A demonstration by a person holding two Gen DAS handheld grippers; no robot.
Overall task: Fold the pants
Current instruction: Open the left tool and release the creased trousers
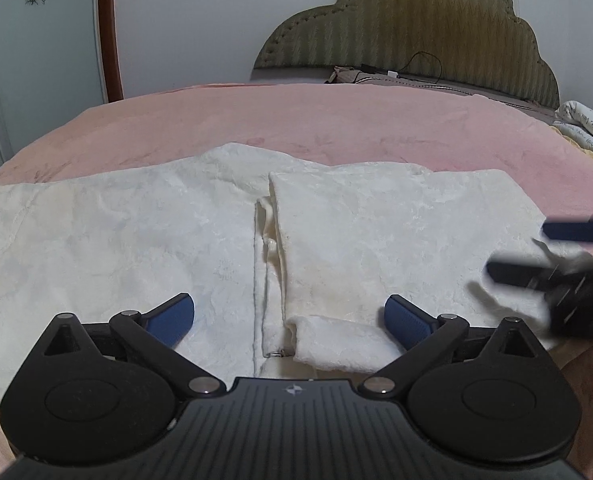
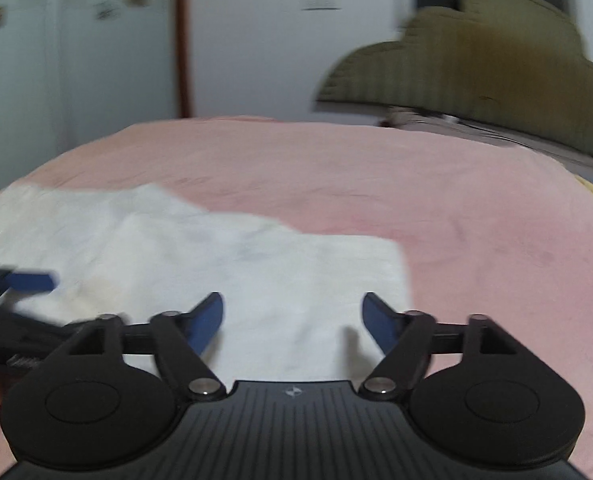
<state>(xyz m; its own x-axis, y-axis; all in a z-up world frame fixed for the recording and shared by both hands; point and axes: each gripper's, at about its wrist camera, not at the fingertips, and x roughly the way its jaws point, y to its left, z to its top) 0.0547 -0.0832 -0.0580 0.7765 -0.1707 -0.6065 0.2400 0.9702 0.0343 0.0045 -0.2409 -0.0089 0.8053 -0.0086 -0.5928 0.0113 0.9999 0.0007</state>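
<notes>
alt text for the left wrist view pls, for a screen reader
White pants lie spread flat on a pink bedspread, a fold edge running down their middle. The left gripper hangs over their near edge, jaws wide open and empty. The blurred right gripper enters from the right edge, also open; an olive headboard stands behind.

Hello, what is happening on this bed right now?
A person is folding white pants on a pink blanket with two handheld grippers. The left gripper hovers open over the middle of the pants, gripping nothing. The right gripper is open above the pants' right end, with no cloth between its pads. Neither holds the fabric.
</notes>
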